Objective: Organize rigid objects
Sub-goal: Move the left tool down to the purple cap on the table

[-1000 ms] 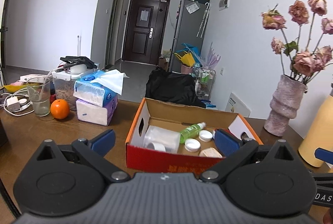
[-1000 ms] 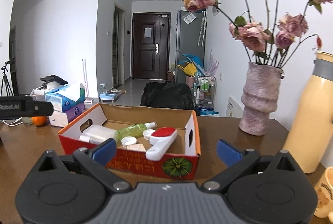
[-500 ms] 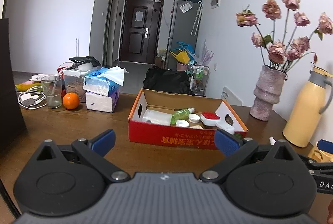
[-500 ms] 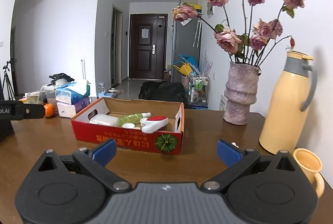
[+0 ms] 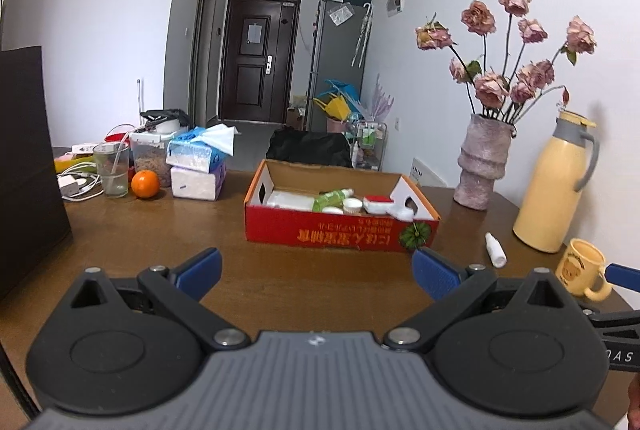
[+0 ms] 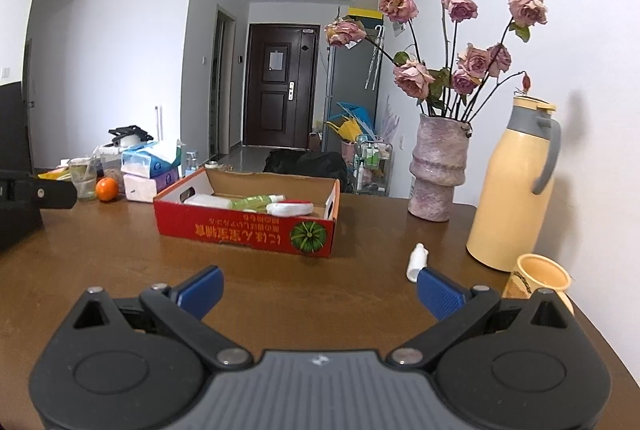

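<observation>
A red cardboard box stands mid-table, holding a green bottle, a clear white container, white caps and a red-and-white brush. A small white bottle lies on the table right of the box. My left gripper is open and empty, well short of the box. My right gripper is open too, with the small bottle just beyond its right fingertip.
At the right stand a pink vase of dried roses, a yellow thermos and a yellow mug. Tissue packs, an orange, a glass and cables sit at the back left. A dark block is at the left.
Both grippers have pulled back from the box, which now looks smaller and farther. The small white bottle, thermos and mug have come into view. Both stay open.
</observation>
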Demonstrator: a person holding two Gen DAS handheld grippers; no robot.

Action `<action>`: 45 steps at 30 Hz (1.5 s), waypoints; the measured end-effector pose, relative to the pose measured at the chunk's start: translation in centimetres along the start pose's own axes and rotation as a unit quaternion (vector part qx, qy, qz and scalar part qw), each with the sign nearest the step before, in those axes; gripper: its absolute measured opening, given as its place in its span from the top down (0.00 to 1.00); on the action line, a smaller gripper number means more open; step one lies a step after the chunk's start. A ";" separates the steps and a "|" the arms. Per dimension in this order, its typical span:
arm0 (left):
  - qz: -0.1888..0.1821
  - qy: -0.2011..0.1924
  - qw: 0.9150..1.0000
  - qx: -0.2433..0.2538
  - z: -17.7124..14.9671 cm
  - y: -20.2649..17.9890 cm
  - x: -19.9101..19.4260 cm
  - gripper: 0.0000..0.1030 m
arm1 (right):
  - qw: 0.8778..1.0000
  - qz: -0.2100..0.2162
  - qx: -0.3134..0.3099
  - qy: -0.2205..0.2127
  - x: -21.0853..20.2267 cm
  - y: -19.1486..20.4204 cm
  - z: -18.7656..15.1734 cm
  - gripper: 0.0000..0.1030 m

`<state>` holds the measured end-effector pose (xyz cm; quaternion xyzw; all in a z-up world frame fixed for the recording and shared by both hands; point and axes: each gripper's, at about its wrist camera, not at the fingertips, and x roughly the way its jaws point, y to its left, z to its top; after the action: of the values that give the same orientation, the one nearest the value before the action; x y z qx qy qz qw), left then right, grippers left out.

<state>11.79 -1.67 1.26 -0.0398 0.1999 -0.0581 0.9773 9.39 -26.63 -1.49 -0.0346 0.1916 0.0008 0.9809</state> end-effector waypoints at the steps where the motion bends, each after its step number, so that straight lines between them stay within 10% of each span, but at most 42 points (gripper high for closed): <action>1: -0.001 0.002 1.000 0.001 -0.3 -0.1 -0.4 0.00 | 1.000 -0.001 -0.001 0.001 -0.5 0.0 -0.3 0.00; 18: -0.018 0.069 0.997 0.021 -5.9 -1.3 -5.0 0.00 | 1.000 -0.020 0.010 0.012 -6.6 0.1 -4.0 0.00; 45: -0.034 0.171 0.984 0.037 -10.7 -3.8 1.0 0.00 | 0.995 -0.036 0.065 0.066 -2.1 -3.6 -7.6 0.00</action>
<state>8.09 -6.19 -8.56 -0.0001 0.3602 -0.1044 0.9270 4.63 -30.71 -7.49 0.0220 0.2545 -0.0495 0.9655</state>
